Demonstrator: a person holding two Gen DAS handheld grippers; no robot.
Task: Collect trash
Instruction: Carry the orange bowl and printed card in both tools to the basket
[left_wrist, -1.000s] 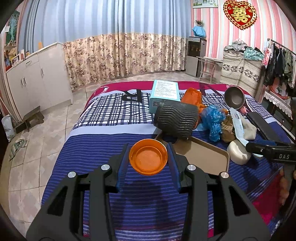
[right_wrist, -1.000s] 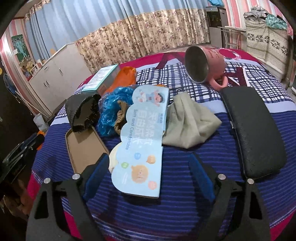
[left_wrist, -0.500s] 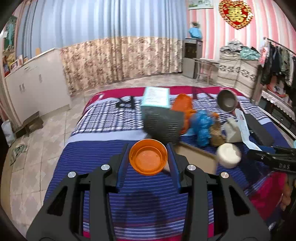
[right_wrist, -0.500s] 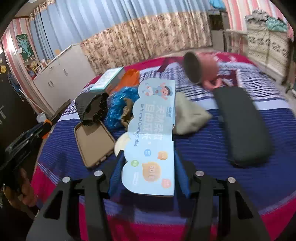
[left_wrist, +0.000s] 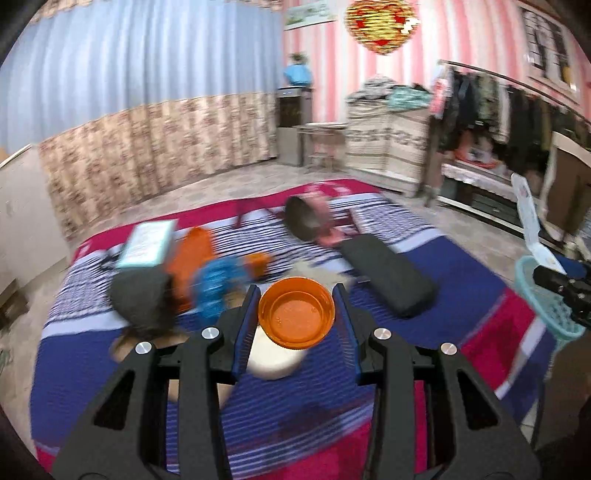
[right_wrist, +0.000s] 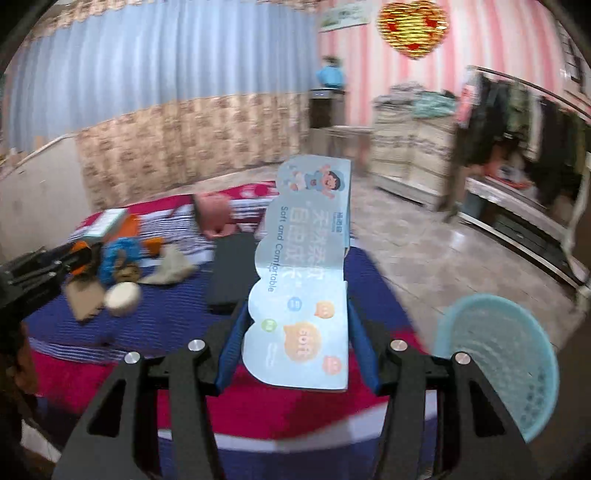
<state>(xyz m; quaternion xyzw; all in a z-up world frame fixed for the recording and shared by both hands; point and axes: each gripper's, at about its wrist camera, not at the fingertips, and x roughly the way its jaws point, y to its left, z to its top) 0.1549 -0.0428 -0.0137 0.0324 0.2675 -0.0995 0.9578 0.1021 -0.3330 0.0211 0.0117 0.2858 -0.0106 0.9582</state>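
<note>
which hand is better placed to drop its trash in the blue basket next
Right. The right gripper holds the blue paper packaging with the blue basket just beside it, lower right. The left gripper, holding the orange lid, sits farther from it over the bed.

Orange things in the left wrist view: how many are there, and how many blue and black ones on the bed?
Orange: 3 – round orange plastic bowl, orange bag, small orange piece
Blue: 1 – crumpled blue plastic bag
Black: 1 – long black pad
Total: 5

The pale blue card package reads "Soft and Comfortable", with "soft" on its orange bubble
</note>
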